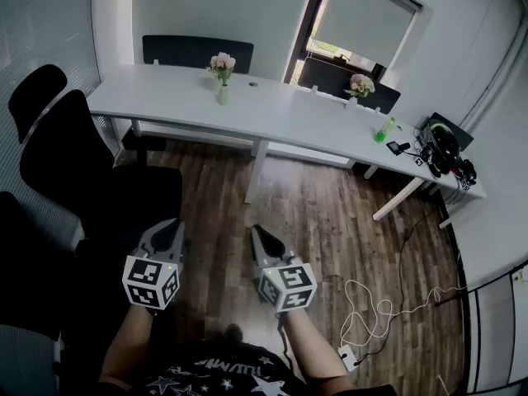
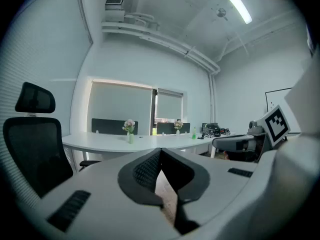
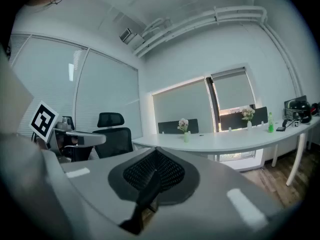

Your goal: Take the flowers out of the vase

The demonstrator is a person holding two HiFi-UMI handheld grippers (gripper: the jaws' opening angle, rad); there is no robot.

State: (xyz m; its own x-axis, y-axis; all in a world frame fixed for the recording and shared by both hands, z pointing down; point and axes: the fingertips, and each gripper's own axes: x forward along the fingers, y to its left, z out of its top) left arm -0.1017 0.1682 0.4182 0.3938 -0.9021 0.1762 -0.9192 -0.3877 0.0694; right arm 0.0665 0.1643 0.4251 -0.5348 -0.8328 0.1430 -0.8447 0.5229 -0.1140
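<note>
Progress: nothing done yet, flowers (image 1: 221,63) stand in the vase (image 1: 223,96), every step is left | Place: vase near far edge of desk (image 1: 272,118), toward its left end, well apart from both grippers | Grippers: left gripper (image 1: 169,231) and right gripper (image 1: 261,239) closed, empty | Look: slim pale-green vase, soft pink blooms, smooth white desk

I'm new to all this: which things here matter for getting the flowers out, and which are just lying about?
For the job:
- pink flowers in a pale vase
- perhaps the second bunch further right
- left hand-held gripper and right hand-held gripper, both shut, empty

Lying about:
- green bottle
- black gear
- office chair
- white cable
</note>
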